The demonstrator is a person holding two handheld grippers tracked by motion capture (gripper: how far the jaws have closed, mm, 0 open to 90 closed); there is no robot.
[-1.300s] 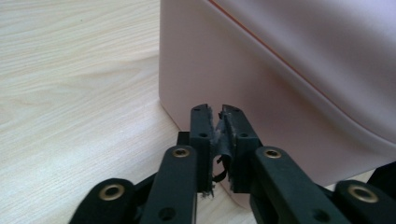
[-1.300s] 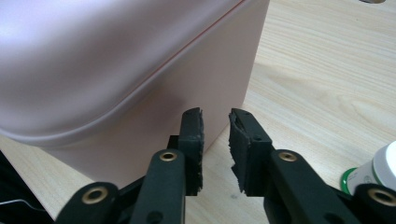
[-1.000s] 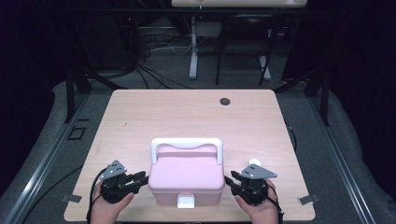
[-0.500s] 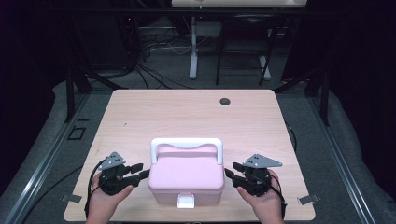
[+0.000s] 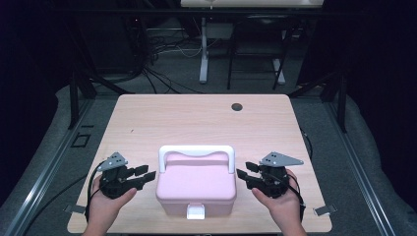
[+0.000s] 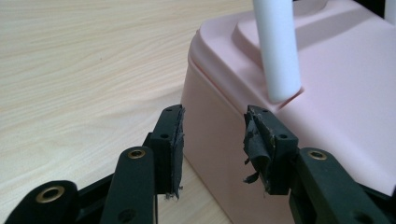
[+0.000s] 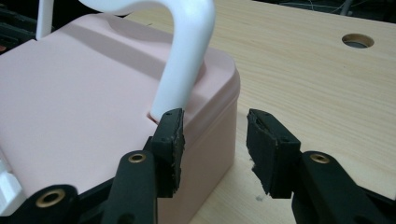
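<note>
A pink box [image 5: 195, 184] with a white handle [image 5: 195, 149] and a white front latch [image 5: 195, 212] stands near the front edge of the wooden table [image 5: 196, 118]. My left gripper [image 5: 145, 172] hovers just off the box's left side, open, its jaws having just been opening. In the left gripper view the box [image 6: 327, 93] and handle post [image 6: 278, 51] lie just beyond the gripper [image 6: 212, 135], with nothing between the pads. My right gripper [image 5: 245, 170] hovers off the box's right side, open, jaws just opened wider. In the right gripper view the gripper [image 7: 215, 135] is empty beside the box [image 7: 70, 102] and its handle [image 7: 187, 60].
A round cable hole [image 5: 237, 106] sits in the table's far right part, also seen as a hole [image 7: 357, 41] in the right gripper view. Dark floor, cables and table legs lie beyond the far edge. Bare tabletop stretches behind the box.
Both grippers have risen a little beside the box, and their jaws have spread wider. The pink box has stayed in place.
</note>
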